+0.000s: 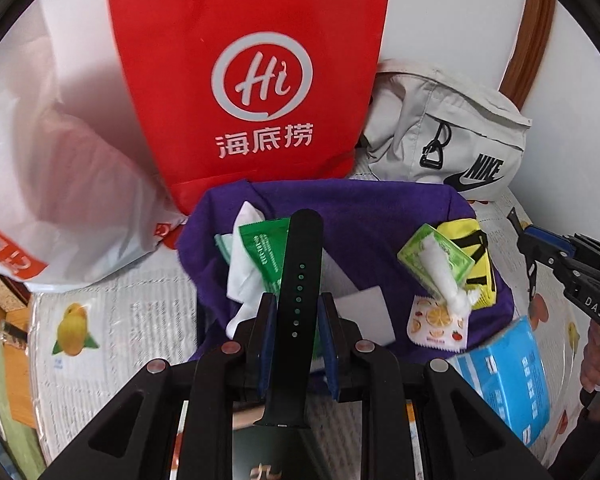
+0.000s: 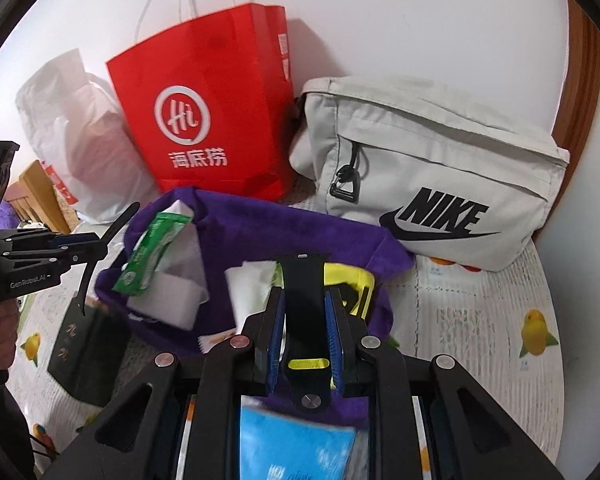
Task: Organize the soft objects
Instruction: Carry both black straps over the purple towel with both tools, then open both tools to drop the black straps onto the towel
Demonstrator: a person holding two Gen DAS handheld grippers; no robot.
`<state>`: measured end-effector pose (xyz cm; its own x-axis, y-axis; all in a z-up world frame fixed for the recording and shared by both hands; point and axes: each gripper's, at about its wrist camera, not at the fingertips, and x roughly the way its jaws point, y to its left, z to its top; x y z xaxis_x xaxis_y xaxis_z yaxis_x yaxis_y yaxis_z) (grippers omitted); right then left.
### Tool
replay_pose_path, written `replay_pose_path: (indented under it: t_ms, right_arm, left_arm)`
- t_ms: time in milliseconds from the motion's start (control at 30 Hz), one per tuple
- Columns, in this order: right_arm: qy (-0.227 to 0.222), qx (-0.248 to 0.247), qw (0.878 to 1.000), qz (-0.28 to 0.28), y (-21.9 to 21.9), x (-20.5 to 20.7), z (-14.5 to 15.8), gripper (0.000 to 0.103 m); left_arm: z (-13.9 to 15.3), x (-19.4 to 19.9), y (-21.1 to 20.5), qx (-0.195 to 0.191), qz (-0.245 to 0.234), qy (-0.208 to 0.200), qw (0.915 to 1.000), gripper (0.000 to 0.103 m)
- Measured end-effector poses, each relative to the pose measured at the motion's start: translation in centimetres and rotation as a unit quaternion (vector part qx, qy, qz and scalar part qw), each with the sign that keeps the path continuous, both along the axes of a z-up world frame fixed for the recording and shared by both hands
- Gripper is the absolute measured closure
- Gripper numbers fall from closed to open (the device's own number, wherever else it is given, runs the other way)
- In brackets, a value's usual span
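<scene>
**Two strap halves held over the purple cloth**

The lower end of each strap is hidden behind the gripper bodies; the blue packet (image 2: 296,440) is blurred. A fruit-print table cover (image 1: 140,320) meets a white wall (image 2: 420,20), where a red paper bag (image 1: 252,80), a white plastic bag (image 1: 60,160) and a grey Nike pouch (image 2: 428,184) stand. The left gripper (image 1: 297,316) clamps the holed strap (image 1: 298,300); the right gripper (image 2: 306,328) clamps the pin strap (image 2: 305,320), both above the purple cloth (image 1: 380,216) littered with wipes
</scene>
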<state>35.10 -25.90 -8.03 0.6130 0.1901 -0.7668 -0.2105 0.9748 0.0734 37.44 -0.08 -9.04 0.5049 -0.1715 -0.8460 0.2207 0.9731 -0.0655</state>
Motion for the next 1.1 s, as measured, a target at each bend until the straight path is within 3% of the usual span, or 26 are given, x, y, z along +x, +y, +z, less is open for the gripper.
replay_pose_path:
  t_ms: [300,700,800,833,867,900,967,1100]
  right_arm:
    - [0.023,-0.006,1.0,0.002,0.3,3.2,-2.9,0.083]
    - [0.051,-0.013,0.999,0.011,0.9,5.1,-5.2,0.081]
    - [0.057,-0.01,0.998,0.014,1.1,5.2,-5.5,0.08]
    - [0.057,-0.01,0.998,0.015,1.2,5.2,-5.3,0.078]
    - [0.056,-0.01,0.998,0.016,1.2,5.1,-5.1,0.071]
    - [0.053,-0.01,0.998,0.017,1.2,5.1,-4.9,0.061]
    - [0.04,-0.013,0.999,0.013,1.2,4.7,-4.1,0.049]
    - [0.027,-0.012,1.0,0.005,0.9,4.1,-2.8,0.048]
  left_arm:
    - [-2.8,3.7,-1.1,-0.012,-0.008,0.035,0.9993,0.083]
    - [-4.6,5.4,-2.0,0.015,-0.006,0.05,0.9986,0.08]
    - [-4.5,5.5,-2.0,0.016,-0.002,0.06,0.9981,0.065]
    - [-4.4,5.4,-2.0,0.014,-0.002,0.059,0.9981,0.055]
    - [-4.1,5.3,-1.9,0.015,0.0,0.056,0.9983,0.041]
    - [-3.8,5.2,-1.9,0.019,0.002,0.051,0.9985,0.037]
    - [-3.1,4.9,-1.7,0.023,0.008,0.039,0.9989,0.035]
    - [-1.9,4.4,-1.1,0.024,0.019,0.038,0.9988,0.034]
